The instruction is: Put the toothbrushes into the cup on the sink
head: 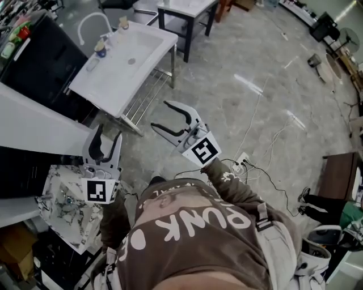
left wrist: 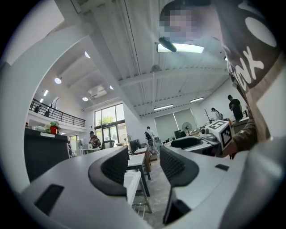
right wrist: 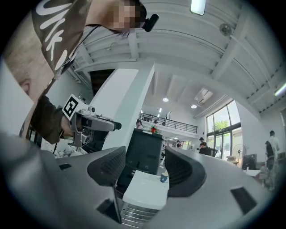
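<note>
The white sink [head: 122,62] stands at the upper left in the head view, with a curved faucet [head: 93,22] and a small blue cup [head: 101,50] on its far rim. Small items lie beside the cup, too small to tell as toothbrushes. Both grippers hang in the air well short of the sink. My left gripper [head: 108,136] is open and empty. My right gripper [head: 160,115] is wide open and empty too. In the right gripper view [right wrist: 143,167] the sink [right wrist: 145,188] and cup [right wrist: 163,178] show between the jaws. The left gripper view [left wrist: 143,165] shows the sink [left wrist: 133,181] far off.
A black cabinet [head: 34,56] stands left of the sink, and a wire rack [head: 144,96] sits under it. A dark-legged table [head: 187,11] is behind. A marble-patterned board [head: 62,204] lies at the lower left. Cables [head: 249,164] trail over the floor.
</note>
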`<state>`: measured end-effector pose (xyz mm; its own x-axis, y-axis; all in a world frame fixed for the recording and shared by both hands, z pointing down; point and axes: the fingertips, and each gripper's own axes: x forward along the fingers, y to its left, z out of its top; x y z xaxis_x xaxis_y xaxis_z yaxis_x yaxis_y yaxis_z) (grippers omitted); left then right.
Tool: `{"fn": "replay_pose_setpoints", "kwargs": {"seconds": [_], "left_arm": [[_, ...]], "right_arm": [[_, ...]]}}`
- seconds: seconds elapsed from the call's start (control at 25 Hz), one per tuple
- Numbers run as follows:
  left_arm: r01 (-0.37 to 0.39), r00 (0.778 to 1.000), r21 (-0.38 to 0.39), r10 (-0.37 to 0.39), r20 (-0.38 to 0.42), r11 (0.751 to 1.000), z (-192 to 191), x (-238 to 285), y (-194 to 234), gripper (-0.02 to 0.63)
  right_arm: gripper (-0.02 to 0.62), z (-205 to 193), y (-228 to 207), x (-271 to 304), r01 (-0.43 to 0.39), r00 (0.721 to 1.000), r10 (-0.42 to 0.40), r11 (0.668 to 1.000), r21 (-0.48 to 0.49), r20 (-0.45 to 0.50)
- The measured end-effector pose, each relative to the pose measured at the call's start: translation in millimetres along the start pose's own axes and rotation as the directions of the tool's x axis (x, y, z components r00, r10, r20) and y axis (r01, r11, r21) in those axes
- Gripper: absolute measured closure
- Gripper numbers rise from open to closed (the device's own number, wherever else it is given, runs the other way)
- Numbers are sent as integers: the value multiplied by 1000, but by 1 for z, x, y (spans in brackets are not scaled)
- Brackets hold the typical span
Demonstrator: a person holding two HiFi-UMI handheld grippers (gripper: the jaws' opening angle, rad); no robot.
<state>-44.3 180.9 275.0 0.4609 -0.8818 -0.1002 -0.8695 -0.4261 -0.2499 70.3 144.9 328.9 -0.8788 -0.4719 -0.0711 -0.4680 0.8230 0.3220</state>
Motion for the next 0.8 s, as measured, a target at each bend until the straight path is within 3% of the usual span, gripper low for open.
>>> {"fn": "replay_pose_setpoints", "kwargs": {"seconds": [0.28,0.8], "left_arm": [[13,1000,-66,-14,-10,998,-5,-40,-6,396],[20,1000,-69,-18,22,997,0,-80,13,396]], "right_arm": [[328,14,46,-9,10,1000,-11,998,63,12],[345,33,85,9,19,1000,-20,998,52,13]]}}
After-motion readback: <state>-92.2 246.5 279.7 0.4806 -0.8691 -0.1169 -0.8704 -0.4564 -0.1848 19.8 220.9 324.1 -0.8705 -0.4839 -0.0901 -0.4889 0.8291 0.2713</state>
